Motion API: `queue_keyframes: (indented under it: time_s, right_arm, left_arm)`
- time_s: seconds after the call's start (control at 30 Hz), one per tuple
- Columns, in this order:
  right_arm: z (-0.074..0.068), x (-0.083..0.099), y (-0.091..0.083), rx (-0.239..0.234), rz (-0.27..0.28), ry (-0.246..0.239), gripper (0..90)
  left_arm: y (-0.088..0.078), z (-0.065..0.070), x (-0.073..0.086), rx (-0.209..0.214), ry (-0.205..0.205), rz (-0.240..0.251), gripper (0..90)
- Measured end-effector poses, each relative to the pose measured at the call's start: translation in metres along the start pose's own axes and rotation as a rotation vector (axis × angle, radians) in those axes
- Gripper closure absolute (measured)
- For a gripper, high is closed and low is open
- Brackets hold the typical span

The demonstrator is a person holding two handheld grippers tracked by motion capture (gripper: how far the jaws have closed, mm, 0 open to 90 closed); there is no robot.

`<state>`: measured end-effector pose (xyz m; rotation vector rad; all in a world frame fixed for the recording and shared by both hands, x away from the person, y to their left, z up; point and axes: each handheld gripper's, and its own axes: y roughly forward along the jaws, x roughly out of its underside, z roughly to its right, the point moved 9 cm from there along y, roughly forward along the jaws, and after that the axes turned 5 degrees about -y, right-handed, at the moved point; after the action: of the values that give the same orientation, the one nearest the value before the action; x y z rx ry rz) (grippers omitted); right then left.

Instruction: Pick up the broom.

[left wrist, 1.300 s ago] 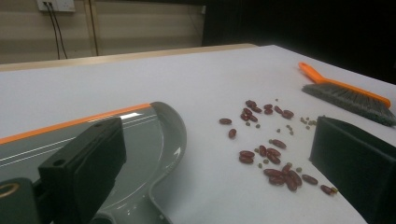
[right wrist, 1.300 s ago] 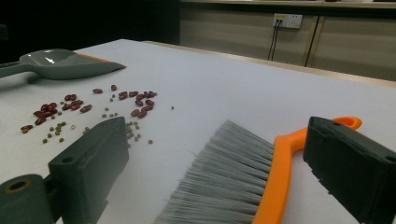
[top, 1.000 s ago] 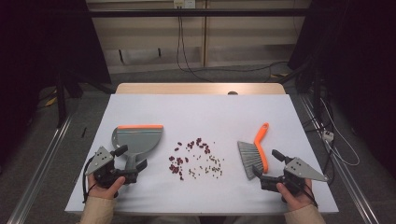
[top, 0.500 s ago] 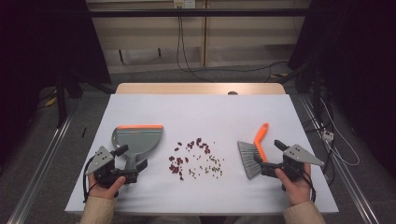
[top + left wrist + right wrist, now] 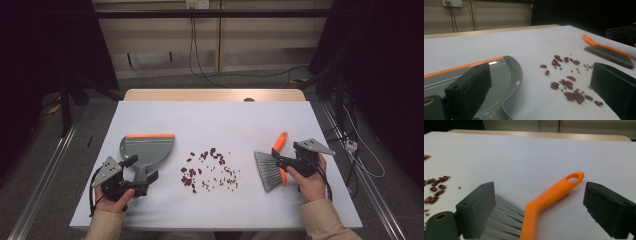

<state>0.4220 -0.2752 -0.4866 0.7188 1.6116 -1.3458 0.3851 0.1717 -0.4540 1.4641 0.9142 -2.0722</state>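
High view: right hand-held gripper (image 5: 281, 162) has advanced onto brush (image 5: 272, 167) handle; jaws wide open astride it, no grip yet. Left hand-held gripper (image 5: 142, 172) unchanged, open astride dustpan (image 5: 147, 150) handle. Beans (image 5: 210, 170) scattered mid-tabletop (image 5: 215, 120). Next: close, sweep.

Even overhead light brightens the white table (image 5: 215, 125); surroundings stay dark, and near jaws look softly blurred.

Lab: black curtains (image 5: 45, 45), floor cables (image 5: 240, 75), bare table (image 5: 215, 120).
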Motion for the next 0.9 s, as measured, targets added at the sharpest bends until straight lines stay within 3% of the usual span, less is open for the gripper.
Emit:
queue_keyframes:
  time_s: [0.4,0.47,0.77,0.9]
  right_arm:
    - [0.001,0.004,0.028,0.039,-0.099,0.011,14.4]
    - [0.002,0.007,0.034,0.063,-0.132,0.003,15.8]
    - [0.002,0.014,0.043,0.087,-0.207,0.021,17.2]
    - [0.004,0.015,0.043,0.099,-0.214,0.028,18.9]
  left_arm:
    - [0.003,0.002,0.004,0.010,0.000,-0.022,3.9]
    - [0.003,0.001,0.004,0.010,0.002,-0.025,3.9]
    - [0.003,0.001,0.004,0.009,0.006,-0.028,3.9]
    - [0.004,0.002,0.004,0.010,0.007,-0.027,4.0]
